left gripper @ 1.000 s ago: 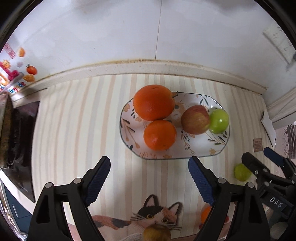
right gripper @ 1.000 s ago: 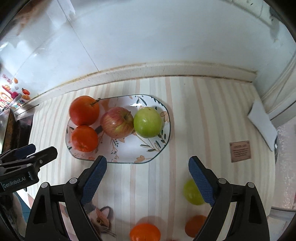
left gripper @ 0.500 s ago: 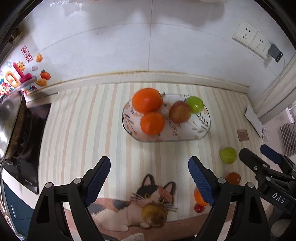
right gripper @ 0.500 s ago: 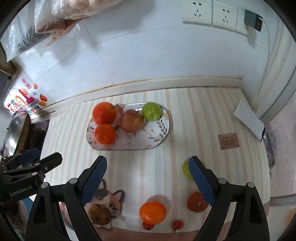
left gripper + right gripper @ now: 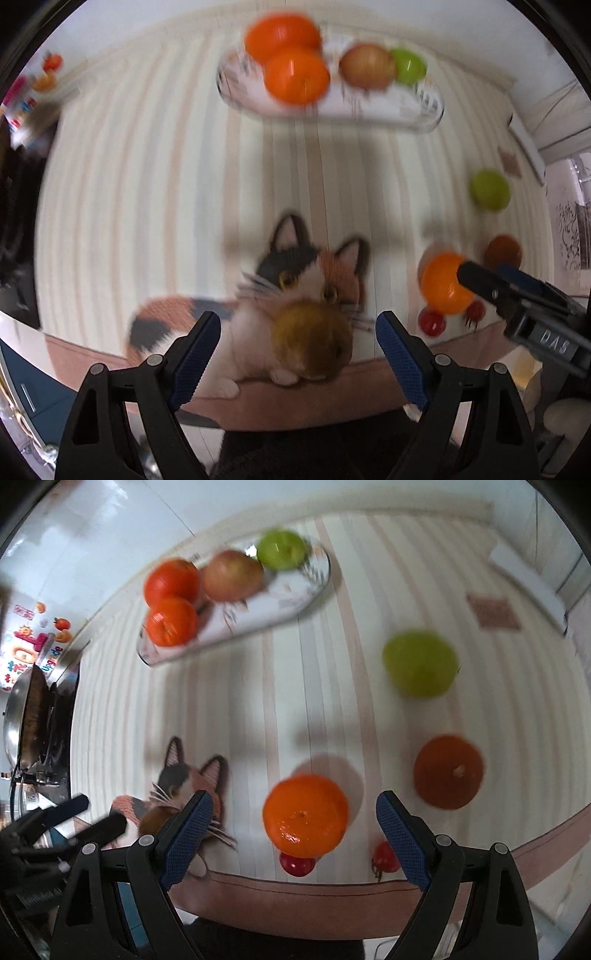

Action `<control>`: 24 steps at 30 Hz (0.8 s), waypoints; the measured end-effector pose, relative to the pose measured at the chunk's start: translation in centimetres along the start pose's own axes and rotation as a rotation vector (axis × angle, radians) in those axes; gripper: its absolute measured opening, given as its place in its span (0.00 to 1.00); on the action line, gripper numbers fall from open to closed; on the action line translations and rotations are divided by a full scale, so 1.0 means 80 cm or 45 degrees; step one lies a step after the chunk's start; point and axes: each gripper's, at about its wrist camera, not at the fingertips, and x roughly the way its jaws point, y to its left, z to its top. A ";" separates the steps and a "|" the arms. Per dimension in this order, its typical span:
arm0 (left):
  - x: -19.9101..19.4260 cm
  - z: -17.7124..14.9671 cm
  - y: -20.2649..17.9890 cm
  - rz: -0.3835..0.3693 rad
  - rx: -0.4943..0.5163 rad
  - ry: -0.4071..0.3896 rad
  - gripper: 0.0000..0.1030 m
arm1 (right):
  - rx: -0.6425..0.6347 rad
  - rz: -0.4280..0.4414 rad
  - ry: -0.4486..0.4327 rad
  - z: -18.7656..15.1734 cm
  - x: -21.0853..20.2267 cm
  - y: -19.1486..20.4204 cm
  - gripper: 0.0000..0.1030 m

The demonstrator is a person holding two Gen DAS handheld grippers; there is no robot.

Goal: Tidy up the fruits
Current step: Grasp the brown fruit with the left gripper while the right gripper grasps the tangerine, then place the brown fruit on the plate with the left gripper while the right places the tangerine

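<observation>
A patterned plate (image 5: 417, 110) (image 5: 295, 594) at the back holds two oranges (image 5: 297, 74), a reddish apple (image 5: 232, 574) and a green apple (image 5: 282, 550). My left gripper (image 5: 297, 354) is open, its fingers on either side of a brown-yellow fruit (image 5: 312, 341) on the cat picture. My right gripper (image 5: 293, 829) is open around a loose orange (image 5: 306, 816). A loose green apple (image 5: 419, 668), a dark orange fruit (image 5: 448, 771) and two small red fruits (image 5: 297, 864) lie near it.
The striped mat (image 5: 147, 184) has a cat picture (image 5: 295, 280) at its front edge. A stove with a pan (image 5: 33, 716) stands at the left. A white wall runs behind the plate. A small brown card (image 5: 493, 611) lies at the right.
Both grippers have moved down and back toward the front edge of the mat. The brown-yellow fruit and the loose orange now sit between the fingers. The views are motion-blurred.
</observation>
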 end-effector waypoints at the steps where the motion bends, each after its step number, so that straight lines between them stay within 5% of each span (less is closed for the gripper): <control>1: 0.013 -0.003 0.000 -0.029 -0.011 0.047 0.84 | 0.015 0.011 0.027 -0.002 0.009 -0.004 0.89; 7: 0.050 -0.012 -0.011 -0.065 -0.015 0.145 0.84 | 0.022 0.018 0.095 -0.009 0.036 -0.009 0.86; 11: 0.069 -0.013 -0.014 -0.066 -0.032 0.177 0.74 | 0.018 0.010 0.112 -0.010 0.046 -0.009 0.79; 15: 0.079 -0.013 -0.014 -0.043 -0.045 0.173 0.62 | 0.018 0.006 0.141 -0.008 0.057 -0.009 0.72; 24: 0.074 -0.016 -0.015 -0.060 -0.056 0.115 0.61 | 0.003 0.008 0.126 -0.009 0.062 -0.007 0.65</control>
